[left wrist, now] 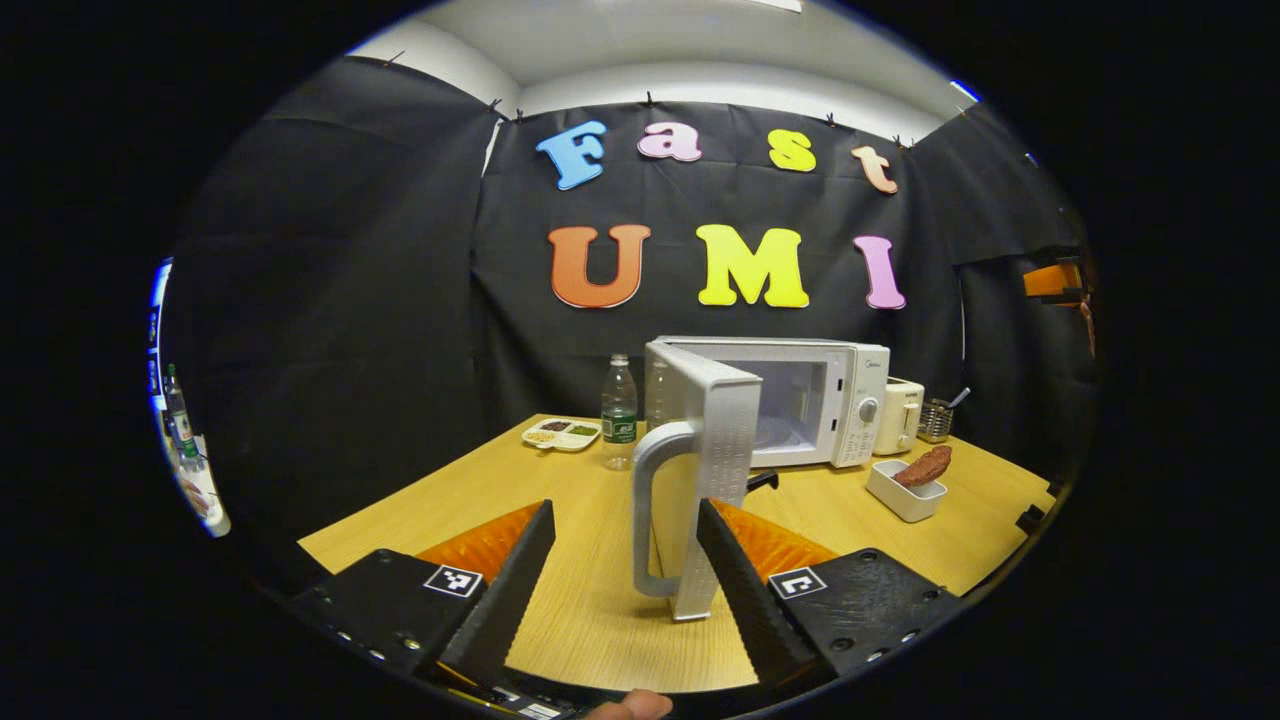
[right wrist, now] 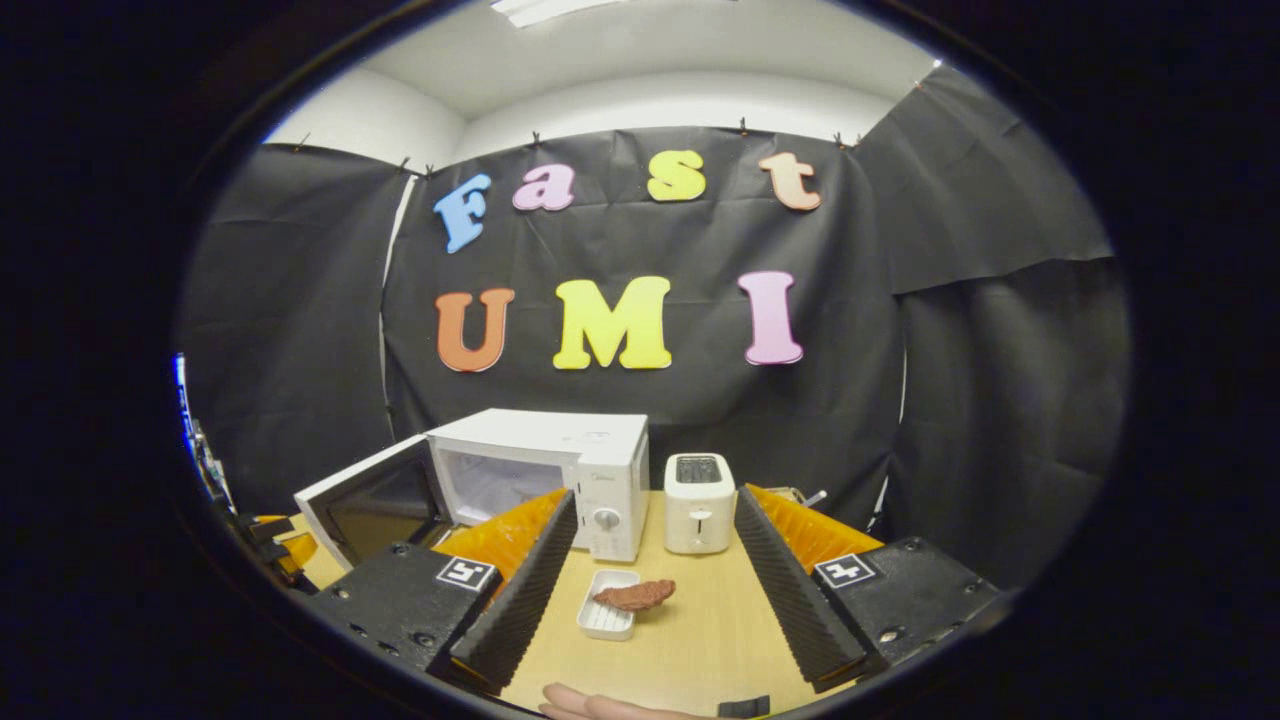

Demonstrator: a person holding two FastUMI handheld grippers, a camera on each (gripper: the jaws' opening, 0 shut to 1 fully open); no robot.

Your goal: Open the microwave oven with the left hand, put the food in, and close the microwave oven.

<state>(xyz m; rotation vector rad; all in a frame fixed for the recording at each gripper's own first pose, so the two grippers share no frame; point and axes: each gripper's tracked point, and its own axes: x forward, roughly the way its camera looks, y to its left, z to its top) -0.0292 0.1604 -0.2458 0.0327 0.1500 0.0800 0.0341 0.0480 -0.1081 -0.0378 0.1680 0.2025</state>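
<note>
1 white microwave, door swung open, cavity pale.

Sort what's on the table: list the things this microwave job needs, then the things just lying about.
Needed: microwave, its open door with handle, the brown food in its white dish, left gripper, right gripper.

Lying about: toaster, water bottle, divided snack tray, utensil holder.

On the wooden desk, a white toaster stands centre-back, with a utensil holder beyond its right and a water bottle and sectioned snack plate far left.
</note>
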